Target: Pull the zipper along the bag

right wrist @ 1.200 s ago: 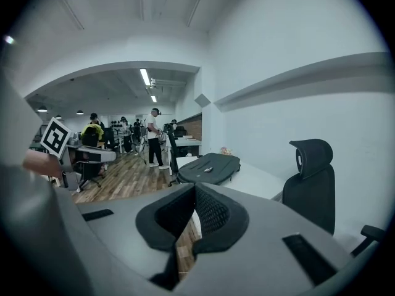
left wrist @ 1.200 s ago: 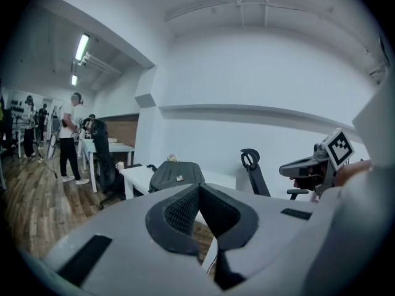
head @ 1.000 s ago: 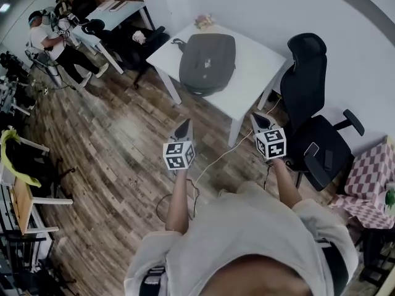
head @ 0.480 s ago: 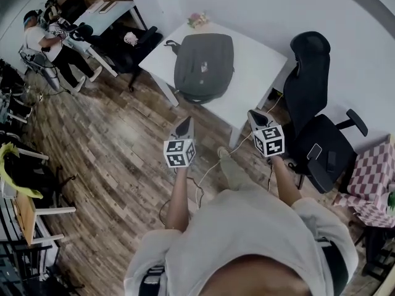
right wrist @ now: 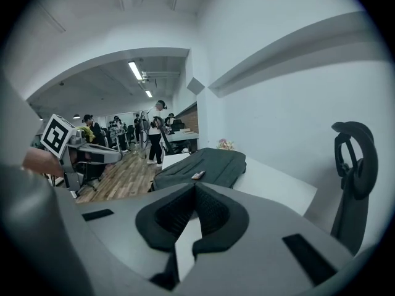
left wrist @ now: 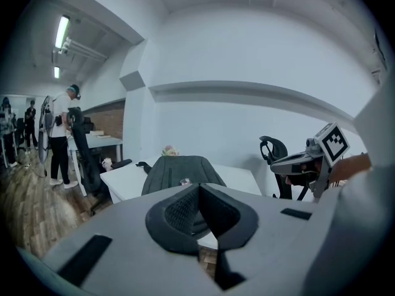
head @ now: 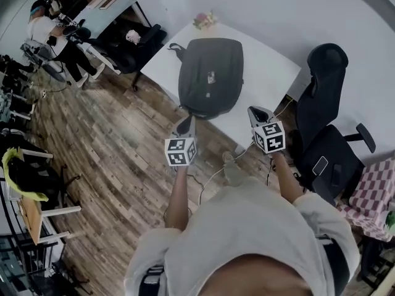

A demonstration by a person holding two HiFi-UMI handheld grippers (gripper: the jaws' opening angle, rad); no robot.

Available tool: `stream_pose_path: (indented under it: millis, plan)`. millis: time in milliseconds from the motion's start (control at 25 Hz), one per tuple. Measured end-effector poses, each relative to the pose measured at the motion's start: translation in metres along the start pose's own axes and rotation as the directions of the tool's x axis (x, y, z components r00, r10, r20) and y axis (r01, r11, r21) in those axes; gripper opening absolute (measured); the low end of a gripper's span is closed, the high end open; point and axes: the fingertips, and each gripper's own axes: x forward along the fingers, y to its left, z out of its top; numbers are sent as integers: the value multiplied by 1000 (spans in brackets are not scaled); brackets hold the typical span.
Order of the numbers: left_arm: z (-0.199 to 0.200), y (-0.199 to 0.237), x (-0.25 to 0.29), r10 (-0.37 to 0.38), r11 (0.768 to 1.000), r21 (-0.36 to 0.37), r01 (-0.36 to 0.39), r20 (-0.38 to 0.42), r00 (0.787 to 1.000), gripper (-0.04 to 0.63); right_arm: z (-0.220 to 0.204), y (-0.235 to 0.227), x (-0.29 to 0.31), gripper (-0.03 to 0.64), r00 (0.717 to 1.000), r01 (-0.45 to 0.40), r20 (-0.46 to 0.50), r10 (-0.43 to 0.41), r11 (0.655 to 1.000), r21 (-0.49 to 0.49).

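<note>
A dark grey bag (head: pixel 210 76) lies flat on a white table (head: pixel 265 73), with a small tag on its top; it also shows as the bag (left wrist: pixel 179 168) in the left gripper view and the bag (right wrist: pixel 207 165) in the right gripper view. My left gripper (head: pixel 185 126) hangs in the air short of the table's near edge, shut and empty. My right gripper (head: pixel 256 113) is level with it to the right, also shut with nothing held. Both point toward the bag and touch nothing. The zipper pull cannot be made out.
A black office chair (head: pixel 324 122) stands right of the table, and a second dark chair (head: pixel 133 39) at its far left. A cable (head: pixel 213 174) runs over the wooden floor. Flowers (head: pixel 205 20) sit at the table's far edge. A person (head: pixel 52 32) stands at another desk, far left.
Both grippers have moved forward toward the table, still shut. The bag and table now appear nearer and larger in the head view.
</note>
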Motion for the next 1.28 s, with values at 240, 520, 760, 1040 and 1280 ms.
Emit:
stream_pose_path:
  millis: [240, 520, 760, 1040, 1280]
  plan:
    - [14, 21, 49, -5, 1000, 6, 6, -36, 999, 26, 19, -33, 46, 12, 1000, -11, -18, 11, 1000, 9]
    - [19, 31, 96, -23, 999, 23, 25, -90, 996, 26, 19, -61, 90, 12, 998, -30, -62, 32, 999, 32]
    - [13, 38, 122, -40, 998, 50, 47, -146, 989, 26, 12, -74, 118, 12, 994, -44, -97, 48, 998, 51]
    - [-3, 36, 141, -94, 980, 152, 131, -231, 969, 26, -6, -81, 135, 14, 988, -42, -142, 54, 996, 83]
    - [-22, 36, 146, -169, 948, 211, 237, -296, 940, 26, -19, -78, 148, 12, 982, -32, -183, 48, 996, 89]
